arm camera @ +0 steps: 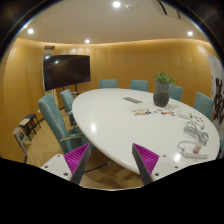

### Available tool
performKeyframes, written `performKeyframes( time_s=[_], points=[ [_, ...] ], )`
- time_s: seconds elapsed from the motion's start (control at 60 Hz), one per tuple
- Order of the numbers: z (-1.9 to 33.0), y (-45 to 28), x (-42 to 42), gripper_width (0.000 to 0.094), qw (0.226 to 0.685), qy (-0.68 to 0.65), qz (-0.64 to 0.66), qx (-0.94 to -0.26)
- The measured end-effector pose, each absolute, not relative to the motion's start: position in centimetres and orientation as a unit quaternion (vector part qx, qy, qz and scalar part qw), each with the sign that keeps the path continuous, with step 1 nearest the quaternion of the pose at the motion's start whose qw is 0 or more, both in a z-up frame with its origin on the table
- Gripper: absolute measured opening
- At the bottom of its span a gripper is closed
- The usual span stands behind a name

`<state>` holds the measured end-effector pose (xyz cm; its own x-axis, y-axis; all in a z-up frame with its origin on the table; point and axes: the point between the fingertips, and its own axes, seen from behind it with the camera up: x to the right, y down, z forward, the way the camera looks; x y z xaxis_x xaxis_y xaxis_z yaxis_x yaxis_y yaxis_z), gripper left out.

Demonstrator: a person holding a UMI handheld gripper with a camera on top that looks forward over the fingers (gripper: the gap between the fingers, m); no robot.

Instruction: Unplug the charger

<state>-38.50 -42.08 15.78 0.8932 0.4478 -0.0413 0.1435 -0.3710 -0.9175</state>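
My gripper [110, 160] is open and empty, its magenta pads [76, 157] spread wide just before the near edge of a large white oval table [110, 120]. On the table's right end, beyond my right finger, lies a cluster of white cables and small devices [193, 148]. I cannot tell which of them is the charger. It is far from the fingers.
A potted plant [162, 90] stands on the table's far side, with a flat dark device [132, 99] and small colourful items [152, 113] nearby. Teal chairs [55, 118] ring the table. A dark screen [66, 71] hangs on the wooden wall at left.
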Motion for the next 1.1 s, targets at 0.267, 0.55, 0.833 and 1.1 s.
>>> performKeyframes(
  time_s=[0.267, 0.55, 0.833, 1.1],
  points=[
    [12.2, -42.0, -33.0, 0.0874, 0.526, -0.161, 0.138, -0.823],
    [6.9, -39.7, -19.3, 0.0872, 0.517, -0.064, 0.085, -0.849],
    [4.7, -30.9, -4.8, 0.0869, 0.533, 0.049, -0.003, -0.845],
    [2.8, -22.8, -0.9, 0.0739, 0.536, 0.066, -0.026, -0.842]
  ],
)
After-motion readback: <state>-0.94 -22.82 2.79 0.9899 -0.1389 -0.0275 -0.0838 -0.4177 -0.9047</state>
